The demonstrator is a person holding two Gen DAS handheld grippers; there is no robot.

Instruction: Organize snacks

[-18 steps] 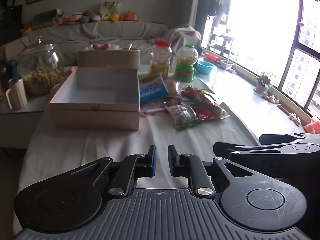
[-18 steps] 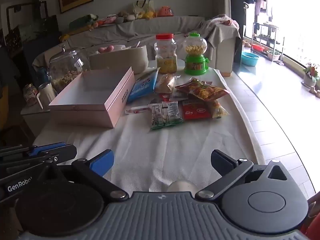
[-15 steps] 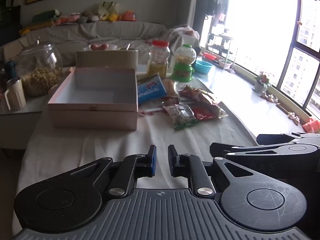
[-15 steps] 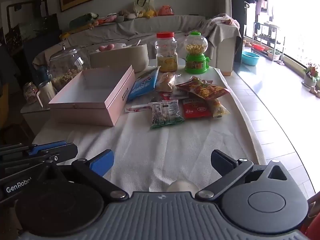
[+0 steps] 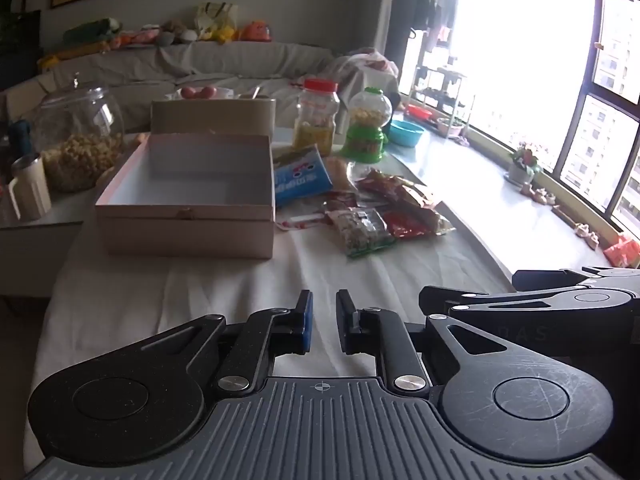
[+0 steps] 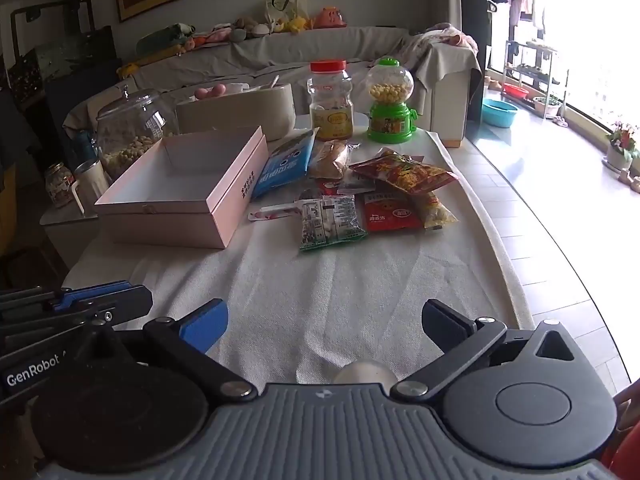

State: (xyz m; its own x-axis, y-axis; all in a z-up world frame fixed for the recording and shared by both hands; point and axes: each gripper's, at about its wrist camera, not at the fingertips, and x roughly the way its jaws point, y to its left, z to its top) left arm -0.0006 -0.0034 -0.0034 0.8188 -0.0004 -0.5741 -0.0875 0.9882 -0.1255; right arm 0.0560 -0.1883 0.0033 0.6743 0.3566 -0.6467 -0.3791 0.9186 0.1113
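An open pink box (image 5: 188, 196) (image 6: 180, 196) stands empty on the white cloth. To its right lies a pile of snack packets: a blue bag (image 6: 284, 164), a green-edged packet (image 6: 332, 220), a red packet (image 6: 392, 212) and an orange-red bag (image 6: 404, 170). My left gripper (image 5: 322, 320) hovers over the near cloth with its jaws nearly closed and nothing between them. My right gripper (image 6: 324, 316) is open and empty, well short of the packets. Each gripper shows at the edge of the other's view.
A glass jar of snacks (image 6: 132, 132), a red-lidded jar (image 6: 330, 100) and a green candy dispenser (image 6: 390, 100) stand at the back. A beige container (image 6: 240, 112) sits behind the box. A mug (image 5: 28, 188) is on a side table at left. The table edge runs along the right.
Both grippers have drifted slightly forward toward the box and packets. Their jaws have not changed.
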